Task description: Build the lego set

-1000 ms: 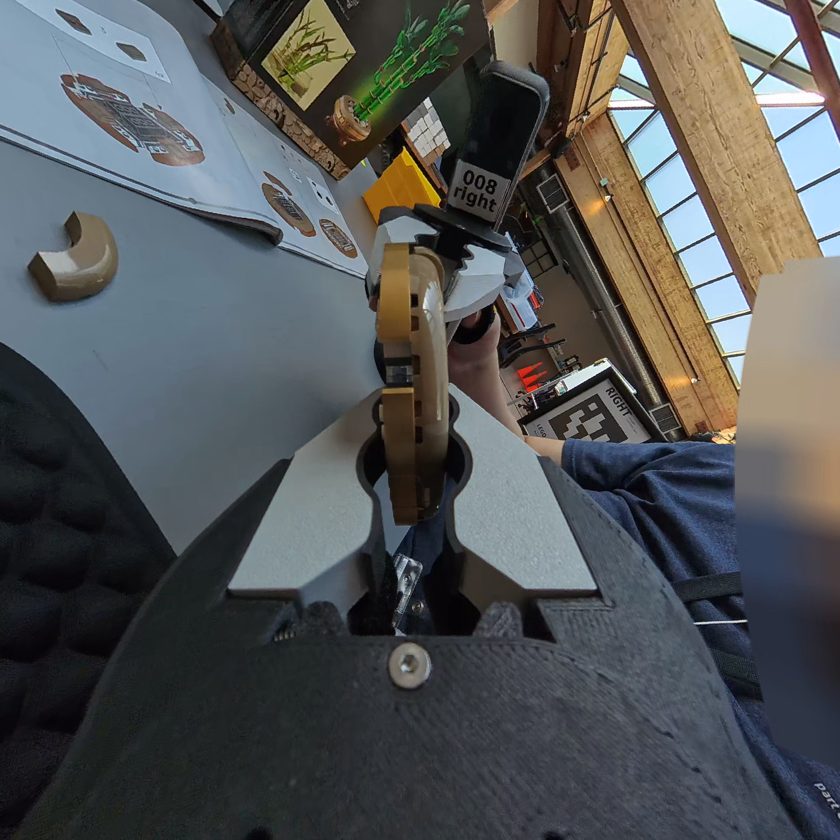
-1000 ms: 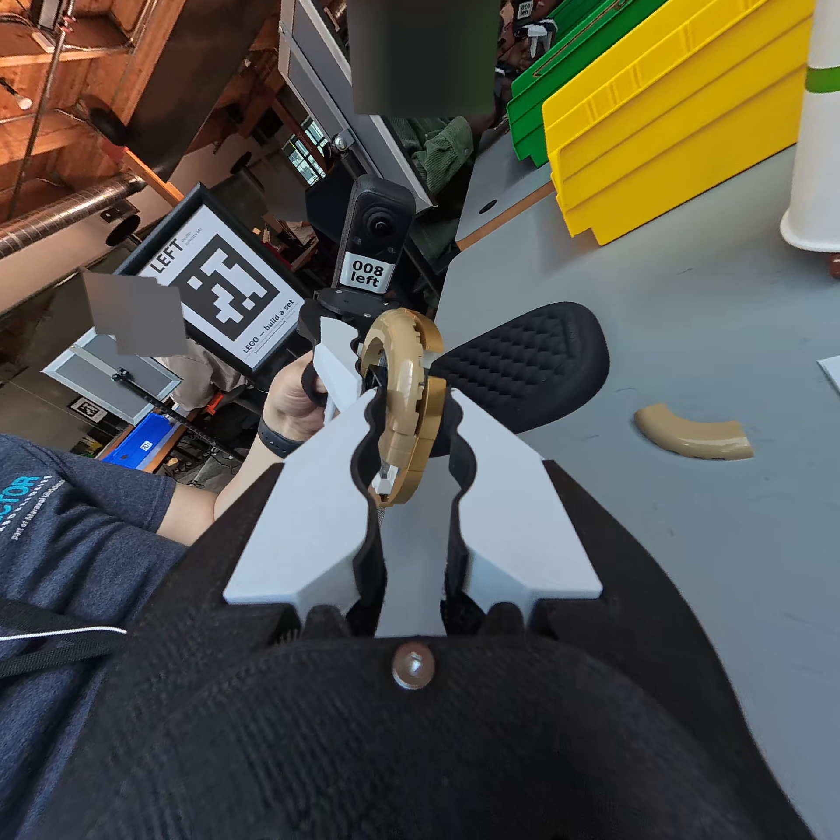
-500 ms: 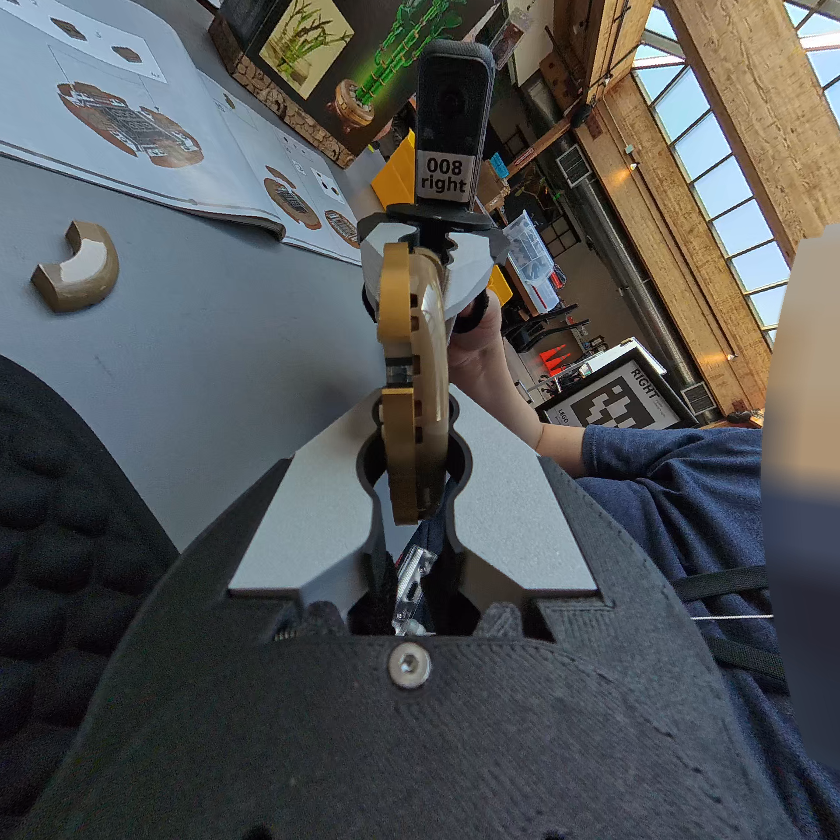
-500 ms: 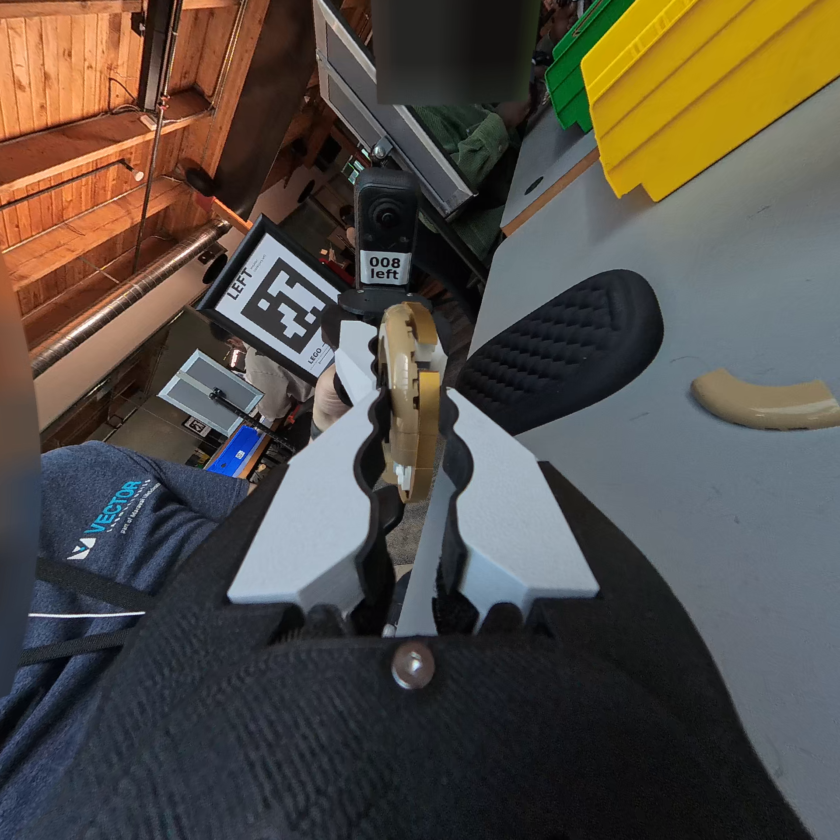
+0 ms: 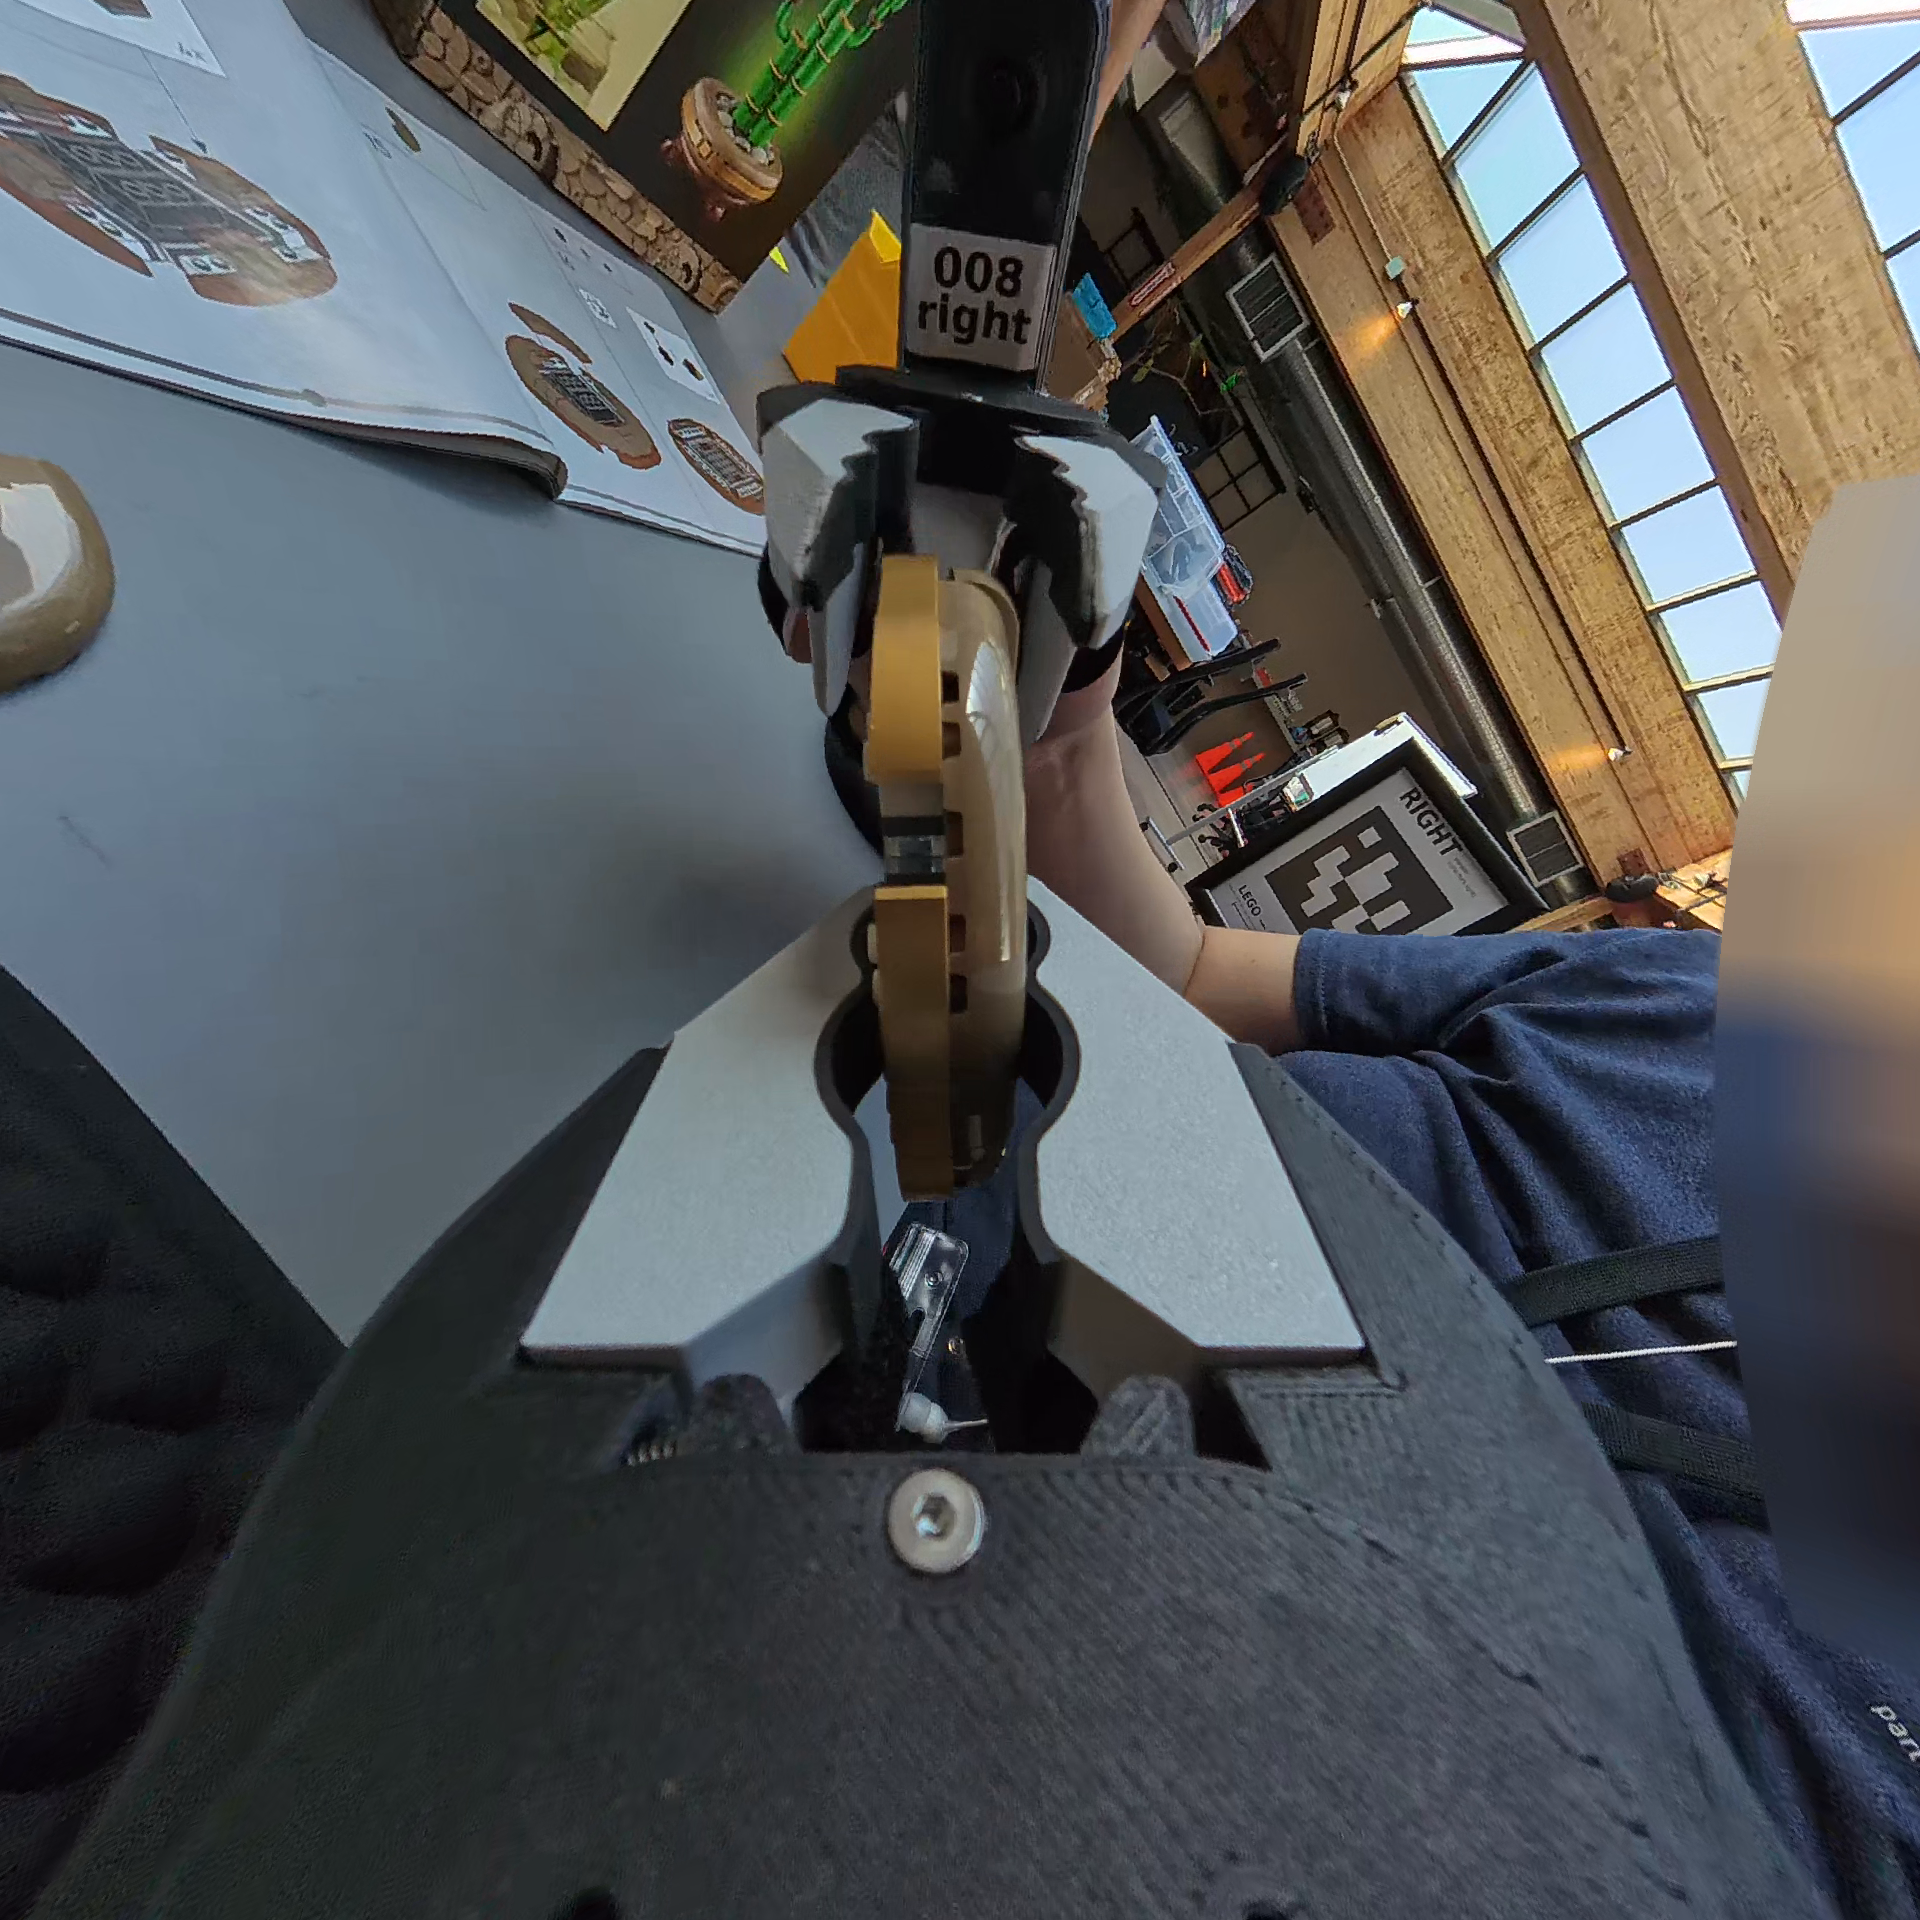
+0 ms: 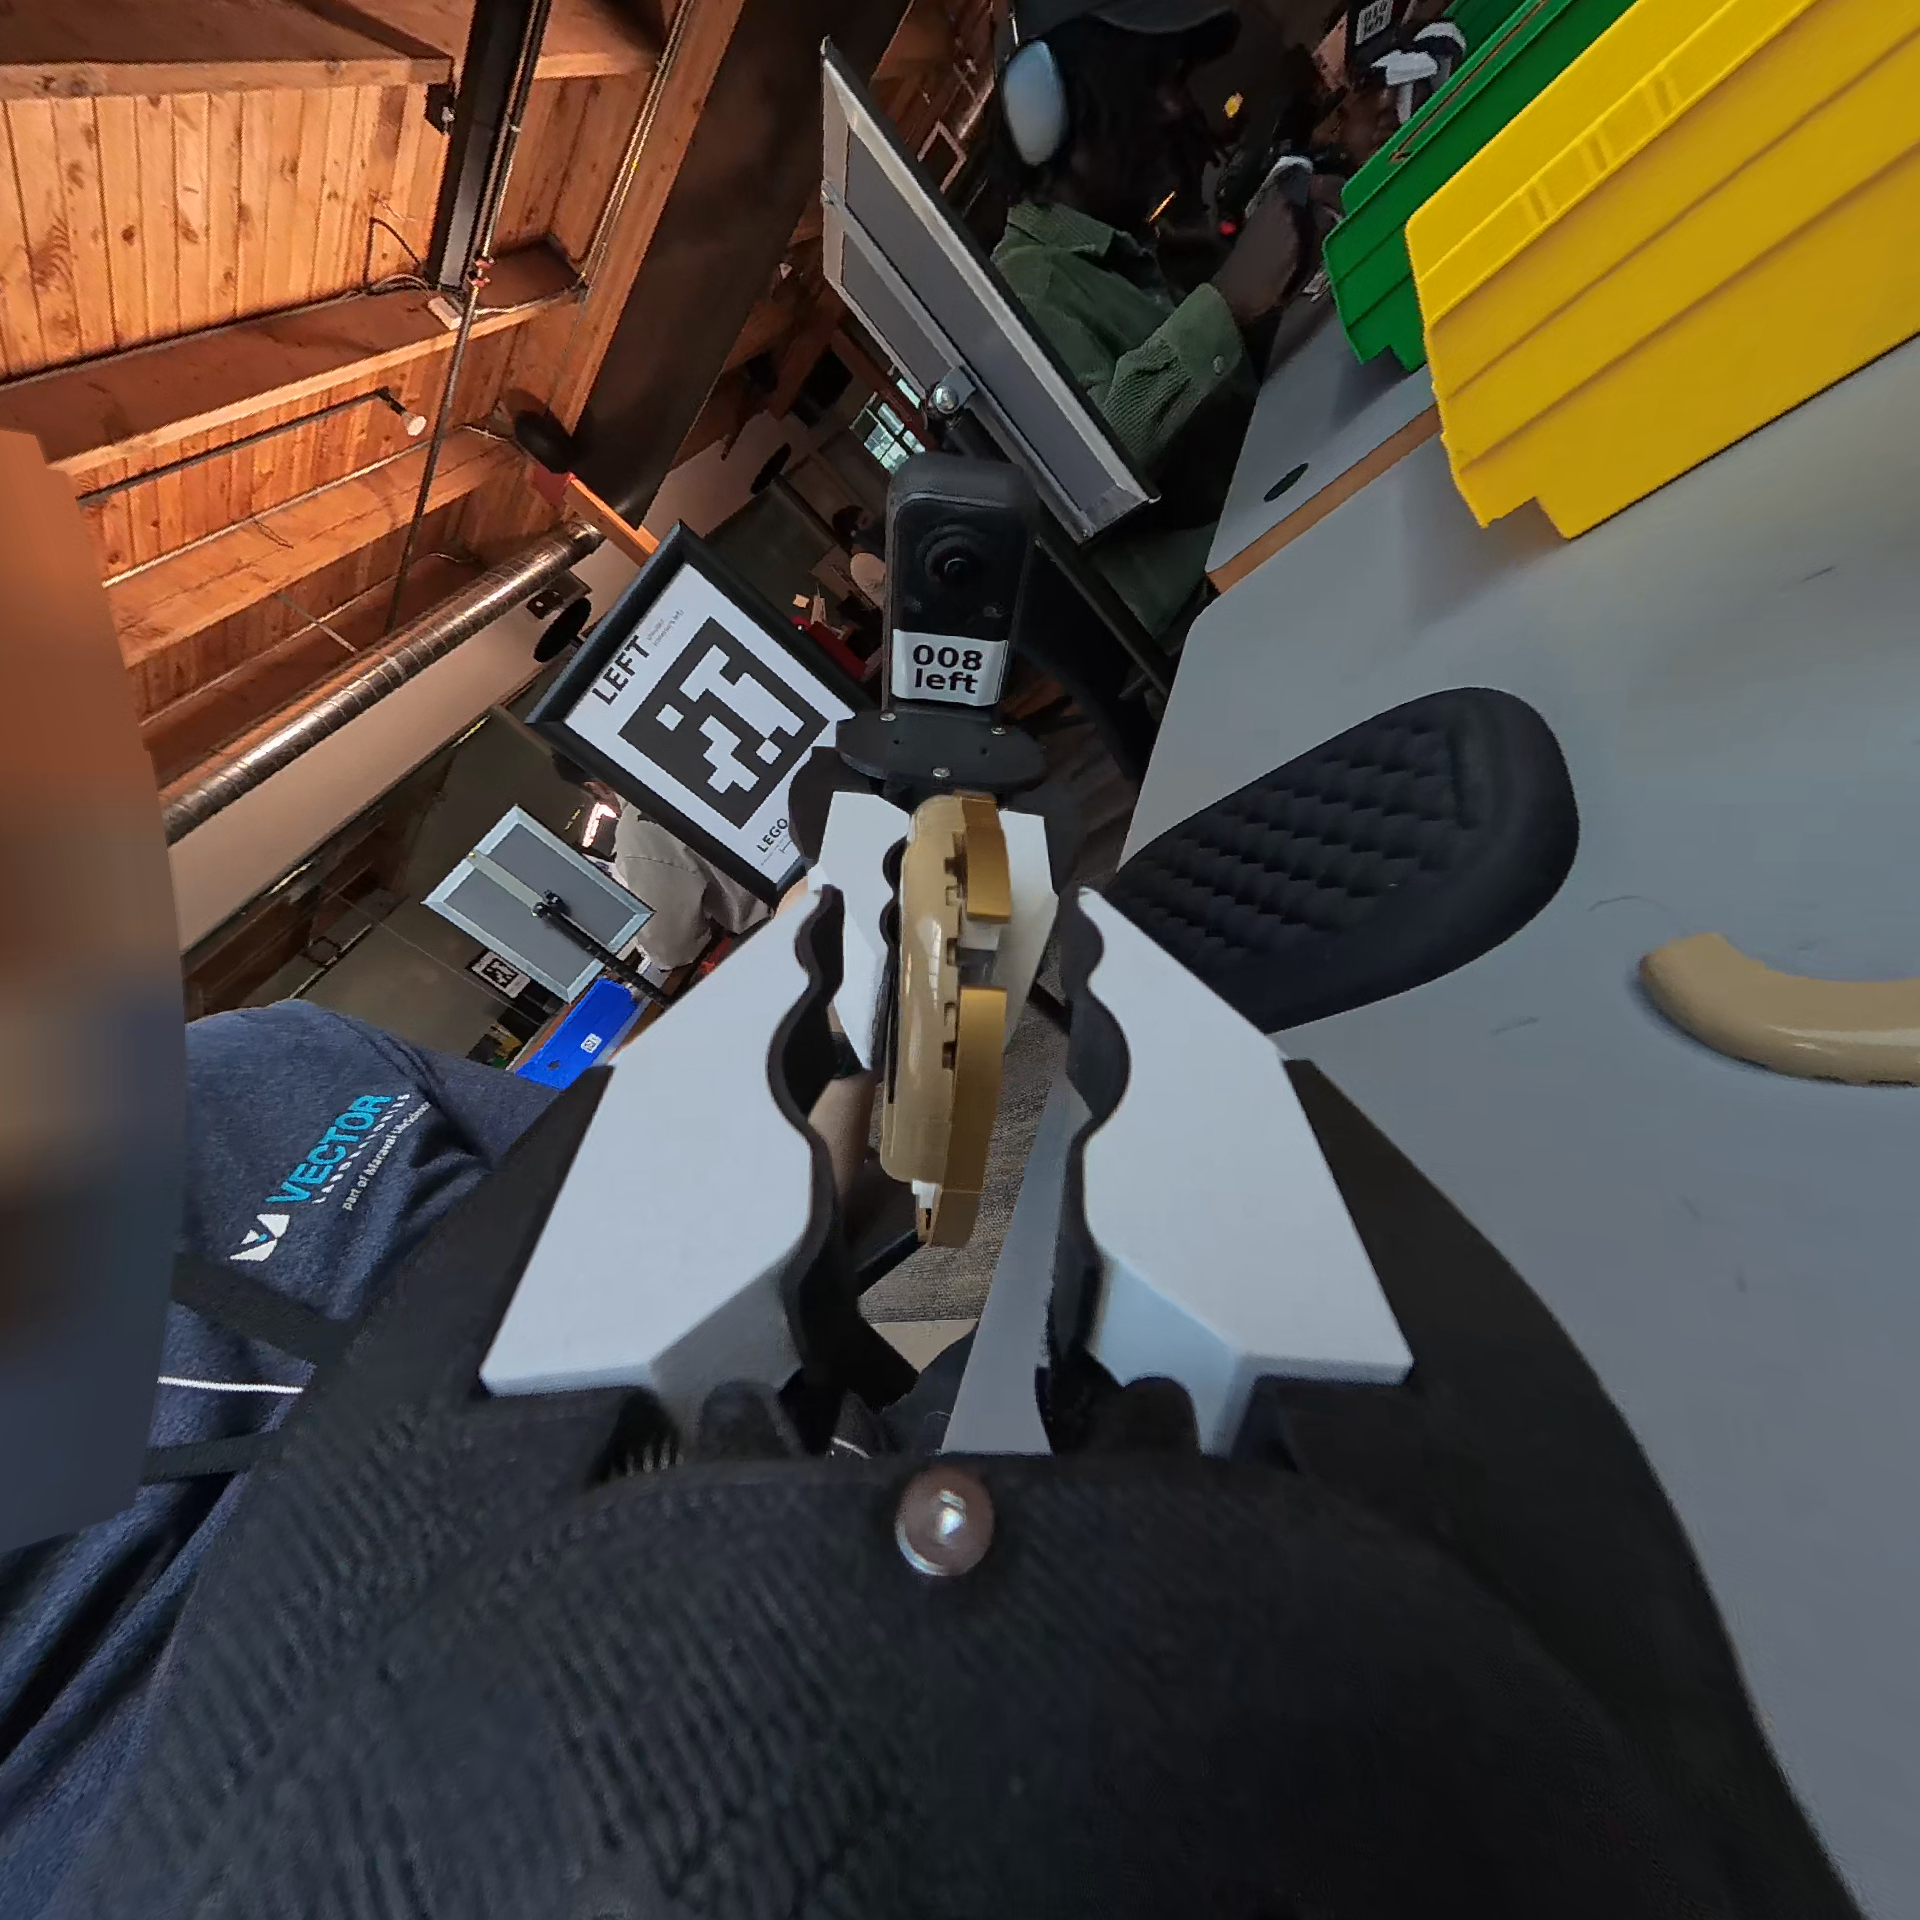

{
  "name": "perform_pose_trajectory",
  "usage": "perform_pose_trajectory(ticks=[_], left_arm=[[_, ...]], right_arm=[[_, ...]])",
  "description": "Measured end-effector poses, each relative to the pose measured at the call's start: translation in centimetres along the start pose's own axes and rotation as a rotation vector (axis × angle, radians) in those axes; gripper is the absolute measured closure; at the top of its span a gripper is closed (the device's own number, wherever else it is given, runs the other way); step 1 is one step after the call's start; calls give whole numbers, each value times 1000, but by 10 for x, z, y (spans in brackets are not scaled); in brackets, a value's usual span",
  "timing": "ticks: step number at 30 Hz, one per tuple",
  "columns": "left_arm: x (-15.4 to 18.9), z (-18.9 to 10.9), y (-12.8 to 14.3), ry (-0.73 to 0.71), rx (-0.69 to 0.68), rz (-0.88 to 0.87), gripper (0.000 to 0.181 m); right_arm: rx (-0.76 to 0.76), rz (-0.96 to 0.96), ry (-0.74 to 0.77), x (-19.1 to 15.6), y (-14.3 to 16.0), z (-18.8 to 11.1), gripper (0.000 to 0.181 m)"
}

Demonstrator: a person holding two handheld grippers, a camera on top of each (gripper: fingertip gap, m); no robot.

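The left tool pinches the round tan lego assembly edge-on, off the grey surface; the right tool stands spread around it, gripping nothing. A careless squeeze could pop plates apart. Only the left wrist view shows the instruction booklet; only the right shows yellow bins.

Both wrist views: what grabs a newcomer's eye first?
The tan-and-gold curved lego assembly, held edge-on in mid-air above the grey table, with the left tongs shut on its near end. The right tongs face them with a wide gap, the assembly between the fingers and seemingly touching neither. A loose tan curved piece lies on the table by a black textured pad.
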State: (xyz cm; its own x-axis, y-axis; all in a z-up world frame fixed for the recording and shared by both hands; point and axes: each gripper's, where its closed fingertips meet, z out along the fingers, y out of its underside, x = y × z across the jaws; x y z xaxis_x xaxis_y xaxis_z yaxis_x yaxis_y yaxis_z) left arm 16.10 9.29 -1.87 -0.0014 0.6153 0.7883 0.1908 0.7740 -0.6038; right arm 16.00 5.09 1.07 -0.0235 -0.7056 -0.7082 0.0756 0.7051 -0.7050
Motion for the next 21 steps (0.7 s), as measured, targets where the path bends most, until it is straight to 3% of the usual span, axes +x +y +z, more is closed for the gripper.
perform_pose_trajectory(ticks=[3,6,21], left_arm=[[0,5,3,-2,-19,1,162],[1,7,5,0,-34,3,162],[-5,9,9,-37,-58,10,162]], right_arm=[[-44,43,-16,1,9,3,145],[-61,47,-38,-2,12,5,161],[-69,112,-45,5,15,4,162]])
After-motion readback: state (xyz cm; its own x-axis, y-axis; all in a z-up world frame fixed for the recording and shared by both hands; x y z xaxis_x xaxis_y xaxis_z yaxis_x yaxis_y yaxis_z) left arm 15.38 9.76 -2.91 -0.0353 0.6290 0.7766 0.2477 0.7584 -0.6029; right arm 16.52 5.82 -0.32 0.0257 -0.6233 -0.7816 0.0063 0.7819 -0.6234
